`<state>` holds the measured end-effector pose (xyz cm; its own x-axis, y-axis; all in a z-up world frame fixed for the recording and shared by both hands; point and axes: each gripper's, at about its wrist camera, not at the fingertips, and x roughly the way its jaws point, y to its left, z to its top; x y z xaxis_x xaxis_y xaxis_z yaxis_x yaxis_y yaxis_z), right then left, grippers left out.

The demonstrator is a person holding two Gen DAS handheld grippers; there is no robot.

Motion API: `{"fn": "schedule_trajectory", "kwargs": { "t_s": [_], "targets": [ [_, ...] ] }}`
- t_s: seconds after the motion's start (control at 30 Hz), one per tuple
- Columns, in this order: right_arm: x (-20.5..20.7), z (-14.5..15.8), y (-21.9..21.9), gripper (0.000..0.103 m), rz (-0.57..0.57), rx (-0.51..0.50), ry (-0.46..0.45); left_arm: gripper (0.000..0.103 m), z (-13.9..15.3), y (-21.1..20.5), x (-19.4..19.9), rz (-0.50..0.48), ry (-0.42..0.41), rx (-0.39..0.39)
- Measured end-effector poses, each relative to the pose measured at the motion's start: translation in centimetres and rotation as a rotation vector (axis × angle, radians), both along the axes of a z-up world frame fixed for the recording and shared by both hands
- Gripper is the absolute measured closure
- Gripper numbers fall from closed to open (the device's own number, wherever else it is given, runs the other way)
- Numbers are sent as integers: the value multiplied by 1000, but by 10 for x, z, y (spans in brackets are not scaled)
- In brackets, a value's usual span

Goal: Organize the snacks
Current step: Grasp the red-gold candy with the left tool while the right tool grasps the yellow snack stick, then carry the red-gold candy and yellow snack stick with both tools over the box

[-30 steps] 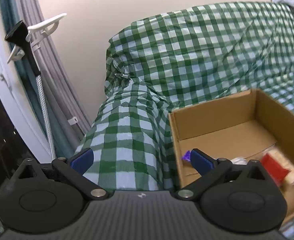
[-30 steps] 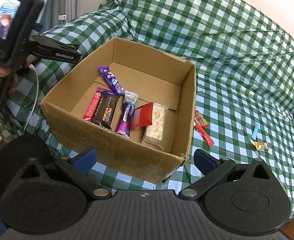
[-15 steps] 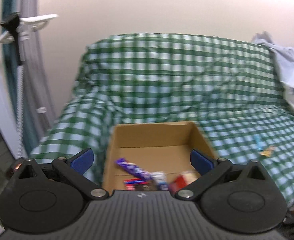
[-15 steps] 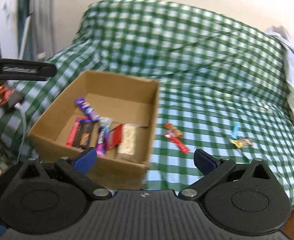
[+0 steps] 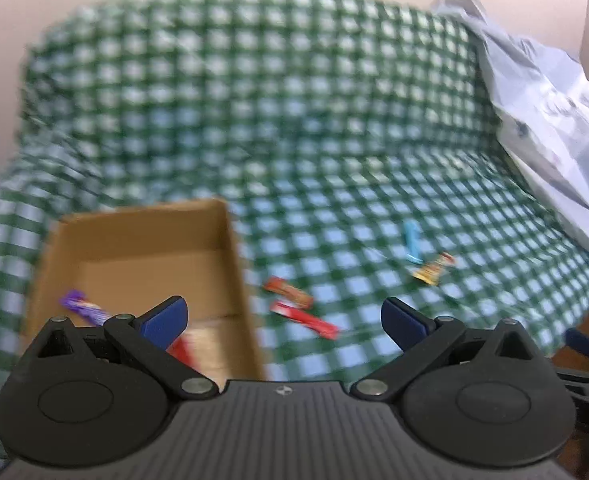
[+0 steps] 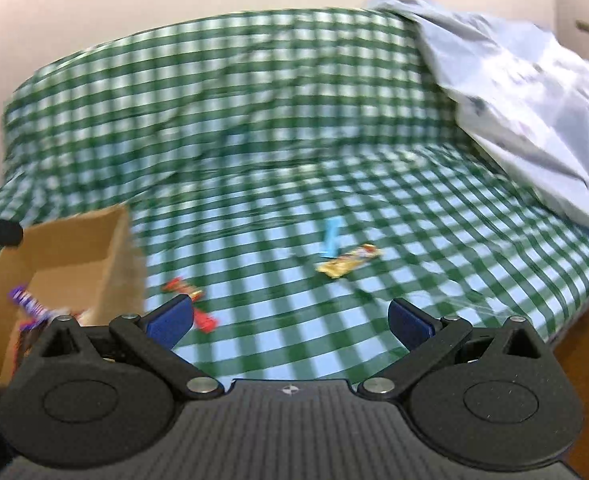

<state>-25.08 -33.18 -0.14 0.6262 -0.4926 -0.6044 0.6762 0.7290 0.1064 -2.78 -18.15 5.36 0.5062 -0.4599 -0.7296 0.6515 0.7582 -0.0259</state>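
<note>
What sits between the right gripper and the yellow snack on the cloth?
Nothing visible. The right gripper is open, with only bare checked cloth between its fingers and the yellow snack. A blue wrapper lies just beyond it.

Matt cardboard box (image 5: 142, 236) — checked cloth cover (image 6: 254, 120) — glossy wrappers (image 6: 348, 265).

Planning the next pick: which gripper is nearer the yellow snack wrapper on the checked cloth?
Right, as far as I can judge. The right gripper has the yellow wrapper almost straight ahead. From the left gripper the wrapper lies farther off to its right. Both are open and empty.
</note>
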Motion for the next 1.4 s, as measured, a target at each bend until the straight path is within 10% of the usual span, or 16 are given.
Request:
{"fn": "schedule_trajectory", "kwargs": {
  "t_s": [0.43,0.87,1.17,1.27,1.3,1.4],
  "targets": [
    [87,-76,-130,1,-144,189,76,0,-131,-168,118,131,338,113],
    [184,-157,-236,1,-215,269,150,0,-238,-172,198,368,529,159],
    [204,-185,-238,2,-190,212,260,9,-237,-168,208,429,578,114],
    [202,-180,-230,42,-179,136,276,72,-229,-165,220,417,591,89],
    [201,-178,-227,70,-154,122,263,82,-228,-163,223,408,599,79],
    [195,-177,-226,88,-137,109,263,84,-225,-160,218,404,546,105]
  ]
}}
